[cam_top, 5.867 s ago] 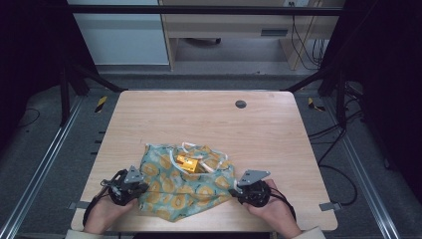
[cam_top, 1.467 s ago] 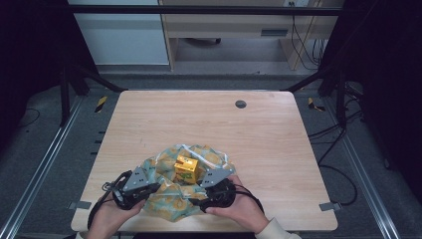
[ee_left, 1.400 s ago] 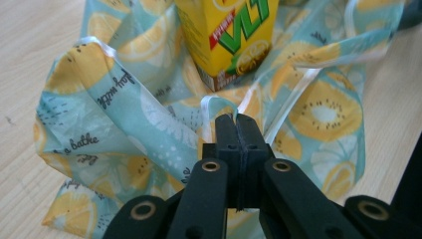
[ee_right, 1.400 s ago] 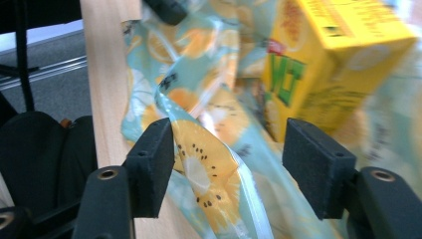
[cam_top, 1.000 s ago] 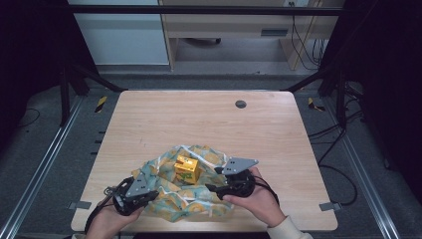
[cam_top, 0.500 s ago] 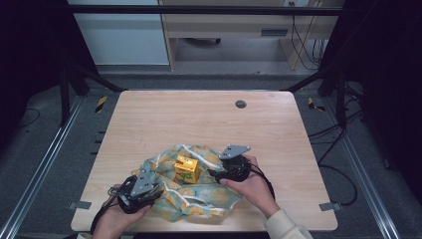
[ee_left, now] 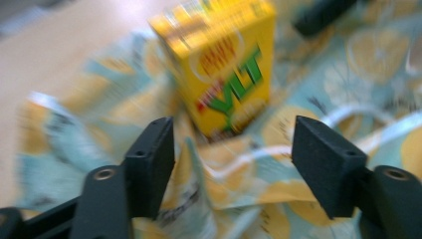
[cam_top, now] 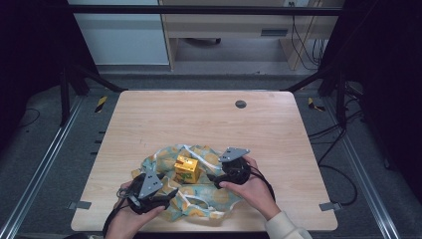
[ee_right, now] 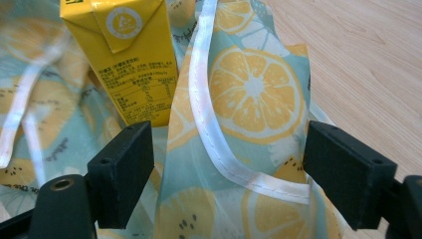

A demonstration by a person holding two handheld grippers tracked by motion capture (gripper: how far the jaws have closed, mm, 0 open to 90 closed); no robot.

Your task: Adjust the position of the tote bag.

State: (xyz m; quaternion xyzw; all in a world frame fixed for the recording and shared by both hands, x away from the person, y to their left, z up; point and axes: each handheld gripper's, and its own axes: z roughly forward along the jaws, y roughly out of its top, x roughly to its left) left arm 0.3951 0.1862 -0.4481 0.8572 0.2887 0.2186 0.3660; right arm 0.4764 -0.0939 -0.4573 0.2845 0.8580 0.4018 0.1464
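Right gripper (cam_top: 215, 180) shifted up-table – fingers opening, bag (ee_right: 239, 129) fold between | left gripper (ee_left: 234, 169) released – carton (ee_left: 224, 64) ahead

A light wooden surface (cam_top: 164, 119) stands on a grey floor (cam_top: 45, 164), with a small dark round disc (cam_top: 241, 104) near its far edge. Beyond it stand a pale cabinet (cam_top: 127, 35) and a wooden desk (cam_top: 234, 22), with black cables (cam_top: 303, 35) hanging beside the desk.

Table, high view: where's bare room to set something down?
The table is bare wood across the far half, apart from the small dark grommet, and down the right strip. The near centre is crowded: fruit-print bag, yellow carton, left gripper, right gripper.
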